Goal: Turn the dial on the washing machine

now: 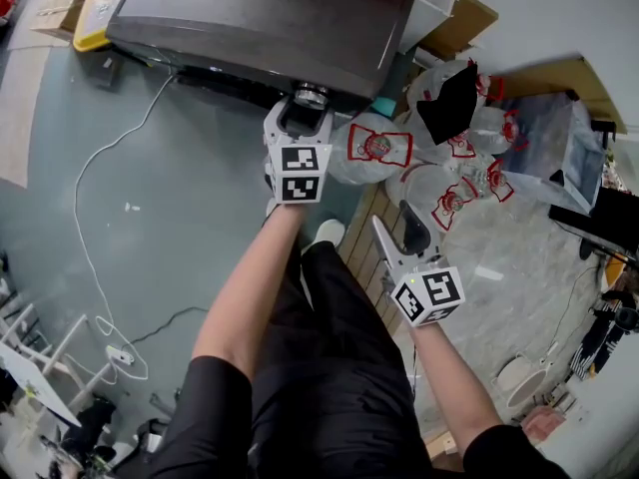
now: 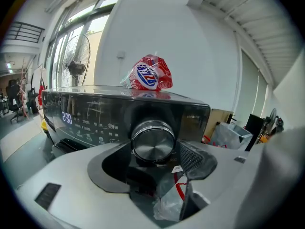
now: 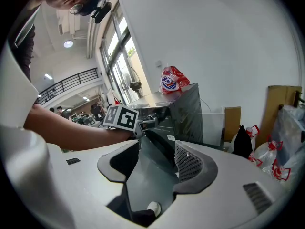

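Where the head view looks steeply down, one washing machine (image 1: 260,18) fills the 12 o'clock edge. Its single dial (image 1: 312,95) juts from the right end of the front panel. The left gripper (image 1: 300,118) reaches up to that dial. In the left gripper view its two jaws stand apart with the dial between their tips. The ribbed pad at 3 o'clock sits just beside the rim, and a dark gap shows at 9 o'clock. Whether either pad touches the metal cannot be told.

At 9 o'clock of the dial in that view, one lit display (image 2: 66,118) glows on the dark panel. At 12 o'clock one red, white and blue bag (image 2: 150,75) lies on the machine's top.

The right gripper (image 1: 384,236) hangs at 5 o'clock of the left one, well apart from the machine. Its two jaws are spread with nothing between them. The right gripper view shows only floor and the toe of one white shoe (image 3: 153,207) below.

In the head view, at least four white plastic bags (image 1: 377,148) with red print are heaped at 2 o'clock, with one black item (image 1: 449,103) on top. One white cable (image 1: 85,218) loops over the floor at 9 o'clock.
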Available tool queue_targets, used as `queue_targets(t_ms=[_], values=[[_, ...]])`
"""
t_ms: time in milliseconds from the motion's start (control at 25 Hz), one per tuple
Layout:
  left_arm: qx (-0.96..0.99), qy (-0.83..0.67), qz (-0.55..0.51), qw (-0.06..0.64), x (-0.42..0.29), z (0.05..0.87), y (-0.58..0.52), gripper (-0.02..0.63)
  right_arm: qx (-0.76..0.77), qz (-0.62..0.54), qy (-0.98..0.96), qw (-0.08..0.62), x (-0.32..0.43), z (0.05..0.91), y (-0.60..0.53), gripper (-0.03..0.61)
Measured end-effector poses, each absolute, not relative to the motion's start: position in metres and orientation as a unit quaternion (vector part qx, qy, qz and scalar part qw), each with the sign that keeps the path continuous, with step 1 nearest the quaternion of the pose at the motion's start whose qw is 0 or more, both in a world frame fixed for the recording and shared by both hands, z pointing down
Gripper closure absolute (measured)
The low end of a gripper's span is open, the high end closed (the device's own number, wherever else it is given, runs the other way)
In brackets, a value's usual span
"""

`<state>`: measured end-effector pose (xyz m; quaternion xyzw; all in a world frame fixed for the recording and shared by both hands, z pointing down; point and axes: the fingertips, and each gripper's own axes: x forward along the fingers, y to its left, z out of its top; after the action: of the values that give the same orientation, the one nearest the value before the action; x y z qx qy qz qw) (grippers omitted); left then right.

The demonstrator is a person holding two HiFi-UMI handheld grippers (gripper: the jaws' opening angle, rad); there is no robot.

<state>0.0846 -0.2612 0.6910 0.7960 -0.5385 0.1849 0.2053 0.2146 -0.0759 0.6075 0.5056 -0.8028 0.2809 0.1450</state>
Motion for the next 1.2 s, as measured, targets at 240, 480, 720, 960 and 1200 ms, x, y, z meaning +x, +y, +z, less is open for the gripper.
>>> queue_targets(t_ms=[240,480,720,960,1200], values=[[0.804,-0.528,0.175,0.211,0.088,0.691,-0.253,0.324,0.508,0.281,-0.802,0.142,0.223,0.607,-0.078,0.354],[0.807,-0.524,0.163,0.217,0.078,0.679,-0.223,0.324,0.513,0.274,-0.802,0.135,0.225,0.603,-0.085,0.354],[0.817,-0.512,0.141,0.225,0.073,0.638,-0.190,0.325,0.522,0.267,-0.802,0.118,0.224,0.587,-0.092,0.354],[0.823,-0.509,0.104,0.231,0.064,0.576,-0.148,0.419,0.534,0.258,-0.800,0.090,0.226,0.549,-0.097,0.356],[0.847,-0.484,0.068,0.210,0.060,0.500,-0.093,0.520,0.547,0.252,-0.795,0.072,0.239,0.503,-0.086,0.371]])
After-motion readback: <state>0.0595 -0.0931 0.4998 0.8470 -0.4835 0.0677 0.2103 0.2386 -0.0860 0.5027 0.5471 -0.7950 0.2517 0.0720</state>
